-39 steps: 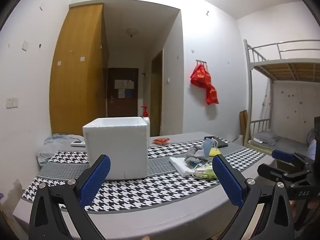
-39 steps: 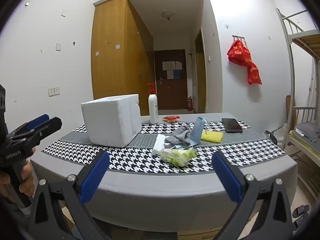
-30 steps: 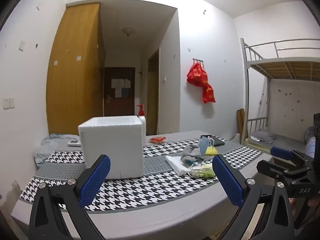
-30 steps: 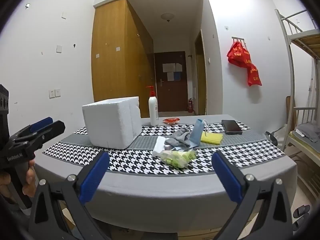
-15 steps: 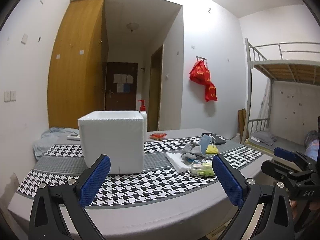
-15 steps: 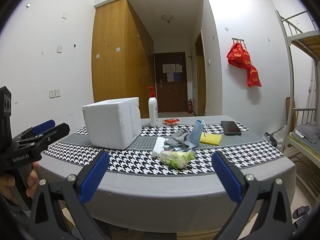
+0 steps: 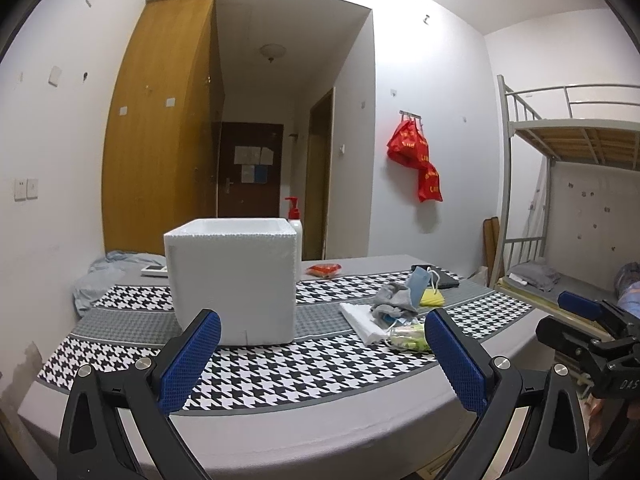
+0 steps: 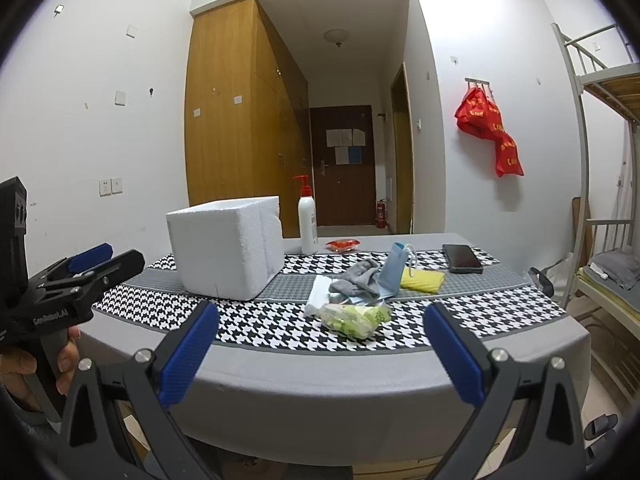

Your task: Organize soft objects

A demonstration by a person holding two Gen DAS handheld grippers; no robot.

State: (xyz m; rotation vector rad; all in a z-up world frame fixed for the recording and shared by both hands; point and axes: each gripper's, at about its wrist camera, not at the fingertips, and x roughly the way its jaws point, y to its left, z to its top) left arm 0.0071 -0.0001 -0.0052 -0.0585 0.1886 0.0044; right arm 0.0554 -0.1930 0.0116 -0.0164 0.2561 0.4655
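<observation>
Both grippers, left gripper [image 7: 320,354] and right gripper [image 8: 320,350], jaws spread wide, holding nothing. Soft pile – grey sock [image 8: 357,277], blue mask [image 8: 394,271], green packet [image 8: 355,318] – sits right of foam box [image 8: 226,248], near it, not touching.

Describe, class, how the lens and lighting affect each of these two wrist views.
Left wrist: fisheye bows the table edge and bunk bed post, corners black. Right wrist: same bowing and dark corners; even, soft light, foam box and gray sock sharp, no glare.
</observation>
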